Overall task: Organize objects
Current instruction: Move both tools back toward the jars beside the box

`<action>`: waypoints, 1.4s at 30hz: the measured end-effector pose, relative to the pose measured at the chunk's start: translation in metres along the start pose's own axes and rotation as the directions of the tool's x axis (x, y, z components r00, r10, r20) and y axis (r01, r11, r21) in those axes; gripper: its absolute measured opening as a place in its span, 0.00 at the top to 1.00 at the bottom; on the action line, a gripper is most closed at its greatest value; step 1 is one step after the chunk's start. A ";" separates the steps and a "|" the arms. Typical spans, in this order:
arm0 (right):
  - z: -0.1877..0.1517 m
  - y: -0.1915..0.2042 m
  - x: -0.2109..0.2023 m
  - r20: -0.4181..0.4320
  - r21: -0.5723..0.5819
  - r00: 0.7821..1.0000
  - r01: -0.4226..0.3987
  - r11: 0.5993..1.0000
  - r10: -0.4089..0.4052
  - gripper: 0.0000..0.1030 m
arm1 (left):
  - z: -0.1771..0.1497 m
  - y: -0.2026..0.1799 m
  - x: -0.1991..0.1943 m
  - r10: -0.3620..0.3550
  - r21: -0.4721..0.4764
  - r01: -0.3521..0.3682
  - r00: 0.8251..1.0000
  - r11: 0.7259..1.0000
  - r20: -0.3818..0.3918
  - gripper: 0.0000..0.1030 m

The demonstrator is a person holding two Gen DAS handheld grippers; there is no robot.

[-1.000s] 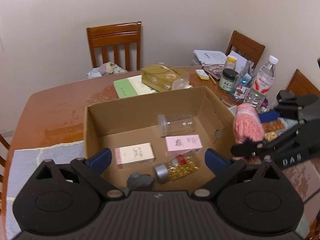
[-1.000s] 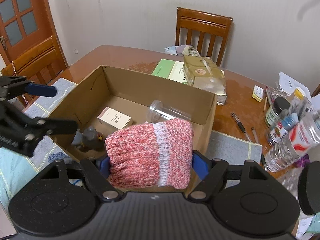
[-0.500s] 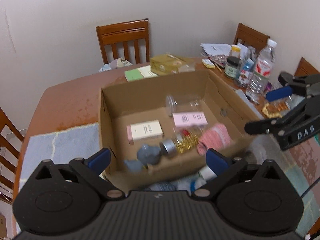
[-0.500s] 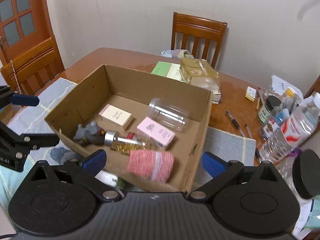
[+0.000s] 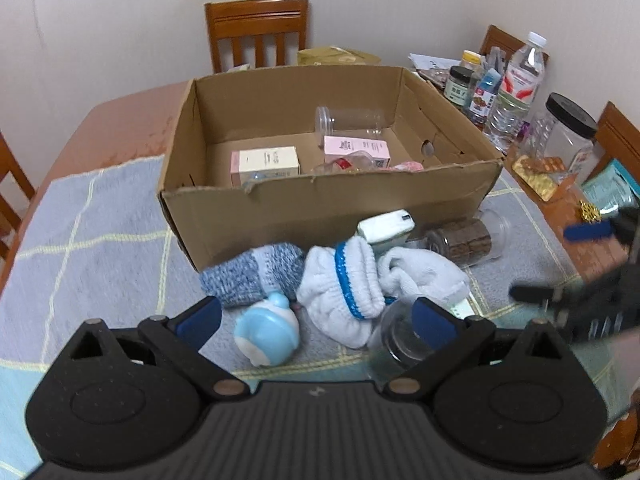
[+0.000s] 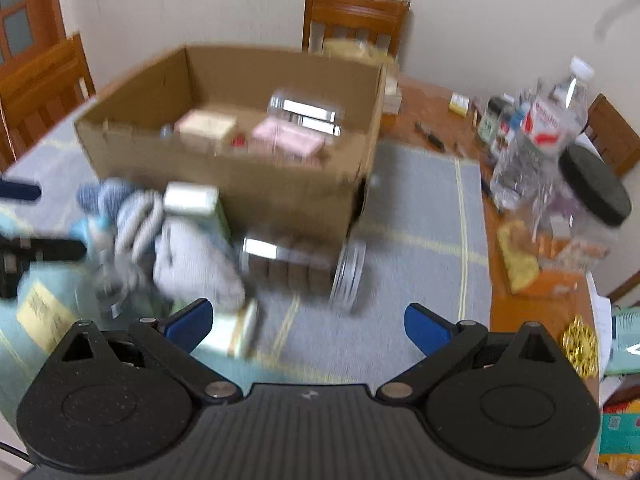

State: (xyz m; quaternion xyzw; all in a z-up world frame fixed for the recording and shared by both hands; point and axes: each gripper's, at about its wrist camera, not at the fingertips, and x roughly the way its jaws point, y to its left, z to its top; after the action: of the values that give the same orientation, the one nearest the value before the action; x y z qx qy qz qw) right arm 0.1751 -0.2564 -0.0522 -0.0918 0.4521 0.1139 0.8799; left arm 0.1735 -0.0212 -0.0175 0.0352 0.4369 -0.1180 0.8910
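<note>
Matt corrugated cardboard box (image 5: 328,204), knitted white sock (image 5: 340,292), glossy clear plastic jar (image 5: 350,120), woven cloth mat (image 5: 92,216), polished wooden bench (image 5: 132,120).

- We see a plain brown box (image 5: 320,204).
- Inside it we make out a cream carton (image 5: 265,162) and a pink carton (image 5: 356,150), plus a clear jar (image 5: 349,120).
- The cloth (image 5: 92,236) is grey-blue with pale yellow grid lines.
- We count a blue-and-white flecked sock (image 5: 252,274), a white sock (image 5: 344,292) with a bright blue band, and another white sock (image 5: 426,276).
- The toy (image 5: 267,330) is light blue and white.
- A jar (image 5: 460,242) shows dark brown contents.
- Our gripper (image 5: 316,316) fingers (image 5: 200,316) are blue on black arms; so are the other gripper (image 6: 308,322) fingers (image 6: 424,326).
- The table (image 5: 120,124) and chair (image 5: 256,28) are reddish-brown wood.
- The bottle (image 5: 518,84) has a red-and-white label.
</note>
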 end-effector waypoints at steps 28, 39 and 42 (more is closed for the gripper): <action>-0.022 -0.002 -0.007 -0.022 0.155 1.000 0.002 0.988 0.001 0.00 | -0.042 0.039 -0.001 0.129 -0.119 -0.135 0.990 0.984 -0.057 0.01; -0.022 0.013 -0.001 -0.040 0.127 0.999 -0.015 0.992 0.020 0.00 | -0.066 0.065 -0.009 0.176 -0.173 -0.187 0.981 0.967 -0.079 0.01; -0.026 0.015 0.003 -0.057 0.121 0.998 -0.009 0.993 0.016 0.00 | -0.072 0.065 -0.012 0.165 -0.172 -0.177 0.983 0.969 -0.080 0.01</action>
State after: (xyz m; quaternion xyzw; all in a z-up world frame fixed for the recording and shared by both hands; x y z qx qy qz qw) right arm 0.1521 -0.2483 -0.0701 -0.0389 0.4841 0.0890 0.8696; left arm 0.1271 0.0558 -0.0551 -0.0034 0.4699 0.0002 0.8827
